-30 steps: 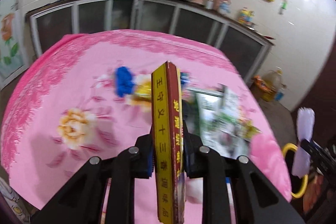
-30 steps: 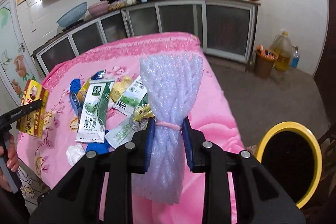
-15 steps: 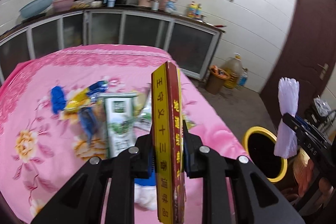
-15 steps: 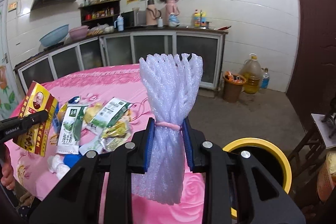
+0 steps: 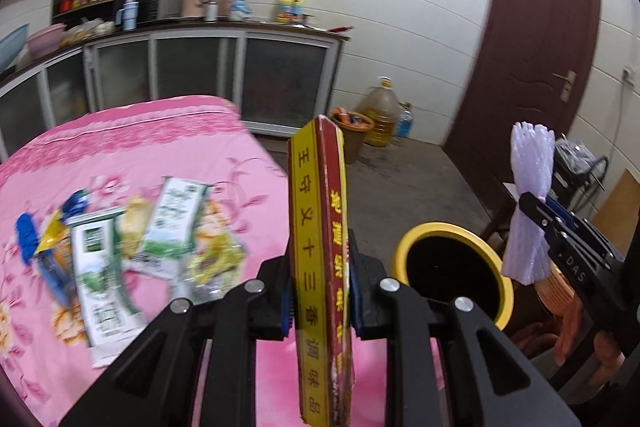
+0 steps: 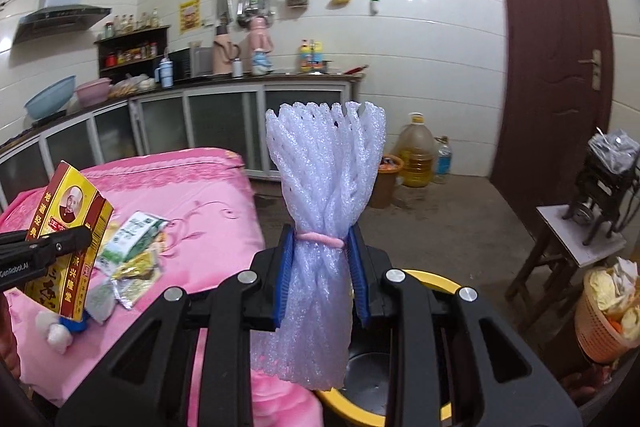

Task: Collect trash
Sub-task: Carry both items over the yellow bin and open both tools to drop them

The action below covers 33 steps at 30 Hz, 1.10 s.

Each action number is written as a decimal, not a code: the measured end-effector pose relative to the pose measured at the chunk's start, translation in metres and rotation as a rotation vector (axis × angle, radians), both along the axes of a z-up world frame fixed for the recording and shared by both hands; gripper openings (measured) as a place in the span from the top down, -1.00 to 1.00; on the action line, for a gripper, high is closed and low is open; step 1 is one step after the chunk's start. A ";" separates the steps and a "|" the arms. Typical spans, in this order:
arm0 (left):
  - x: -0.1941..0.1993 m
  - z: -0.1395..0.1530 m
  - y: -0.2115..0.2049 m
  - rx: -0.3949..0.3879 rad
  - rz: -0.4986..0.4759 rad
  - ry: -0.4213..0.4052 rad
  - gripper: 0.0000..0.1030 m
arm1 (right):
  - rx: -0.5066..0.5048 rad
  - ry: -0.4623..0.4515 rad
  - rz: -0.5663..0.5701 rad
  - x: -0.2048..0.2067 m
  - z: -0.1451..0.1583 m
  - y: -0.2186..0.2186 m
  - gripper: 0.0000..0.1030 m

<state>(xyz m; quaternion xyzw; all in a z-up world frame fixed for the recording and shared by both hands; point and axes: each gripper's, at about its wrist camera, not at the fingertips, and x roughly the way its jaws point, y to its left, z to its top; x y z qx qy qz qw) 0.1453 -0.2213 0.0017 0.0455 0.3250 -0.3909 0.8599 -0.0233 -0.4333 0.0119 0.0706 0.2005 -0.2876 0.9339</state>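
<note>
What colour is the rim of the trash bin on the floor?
Yellow, with a black inside. The trash bin shows best in the left wrist view, beside the pink-covered table.

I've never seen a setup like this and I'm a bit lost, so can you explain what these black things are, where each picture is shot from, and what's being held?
There is no robot here. A person holds a pair of black tongs in each hand, and a wide-angle camera on each looks forward along its two fingers.

The left wrist view looks out over the left tongs, shut on a flattened red and yellow seasoning box. The right wrist view looks out over the right tongs, shut on a bunch of white foam netting tied with a pink band. Each view also catches the other tongs off to one side.

A table under a pink flowered cloth still carries green and white milk cartons and other wrappers. Beside it, on the floor, stands a black bin with a yellow rim, likely where the trash goes.
</note>
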 end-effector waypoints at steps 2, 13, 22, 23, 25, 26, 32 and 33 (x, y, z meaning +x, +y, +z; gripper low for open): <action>-0.001 -0.004 -0.015 0.001 -0.039 0.004 0.62 | 0.003 0.001 -0.030 -0.007 -0.003 -0.011 0.49; -0.022 -0.032 -0.110 0.030 -0.227 0.026 0.62 | 0.076 0.078 -0.211 -0.046 -0.037 -0.084 0.49; -0.037 -0.064 -0.168 0.040 -0.331 0.082 0.62 | 0.036 0.130 -0.292 -0.053 -0.058 -0.093 0.49; -0.039 -0.067 -0.172 0.041 -0.341 0.089 0.62 | 0.037 0.131 -0.294 -0.054 -0.060 -0.094 0.49; -0.042 -0.073 -0.179 0.047 -0.355 0.102 0.62 | 0.033 0.135 -0.299 -0.053 -0.063 -0.097 0.49; -0.042 -0.075 -0.181 0.049 -0.359 0.107 0.62 | 0.034 0.137 -0.301 -0.053 -0.065 -0.099 0.49; -0.043 -0.090 -0.194 0.064 -0.374 0.137 0.62 | 0.066 0.157 -0.307 -0.048 -0.075 -0.108 0.48; -0.043 -0.092 -0.196 0.065 -0.376 0.144 0.62 | 0.070 0.160 -0.309 -0.048 -0.076 -0.109 0.48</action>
